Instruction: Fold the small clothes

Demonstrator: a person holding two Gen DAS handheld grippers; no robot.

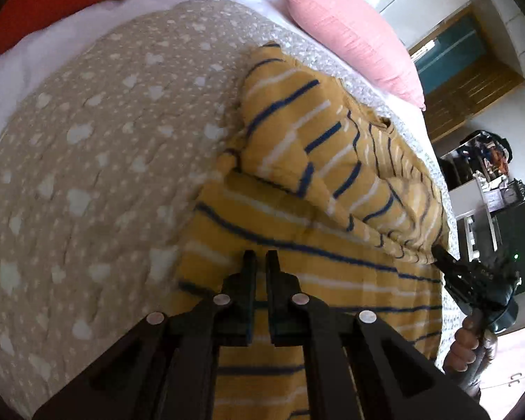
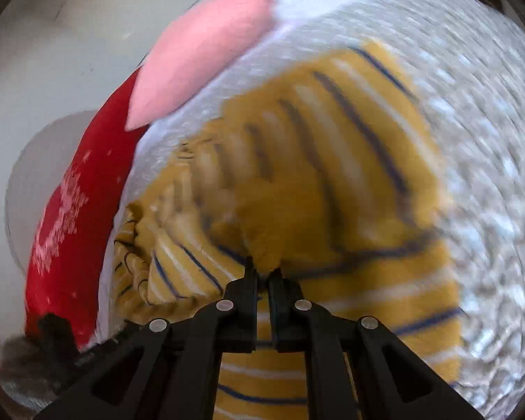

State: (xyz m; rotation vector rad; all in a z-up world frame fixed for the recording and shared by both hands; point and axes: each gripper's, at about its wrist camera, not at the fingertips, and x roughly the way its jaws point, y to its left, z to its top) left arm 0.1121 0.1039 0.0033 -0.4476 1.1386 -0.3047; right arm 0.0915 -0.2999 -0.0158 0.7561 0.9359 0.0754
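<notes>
A small mustard-yellow garment with blue and white stripes (image 1: 318,189) lies bunched on a beige quilt with white spots (image 1: 98,133). My left gripper (image 1: 261,255) is over its near flat part, jaws nearly together with only a narrow gap; no cloth shows between them. My right gripper (image 2: 264,267) is shut on a fold of the garment (image 2: 297,182), and the cloth rises in a ridge from its tips. The right gripper also shows in the left wrist view (image 1: 448,262) at the garment's right edge, held by a hand. The right wrist view is blurred by motion.
A pink pillow (image 1: 353,35) lies at the head of the bed beyond the garment. A red cushion with white pattern (image 2: 70,210) sits beside it. White sheet edges (image 1: 52,35) border the quilt. A wooden shelf and dark furniture (image 1: 500,210) stand off the bed's right side.
</notes>
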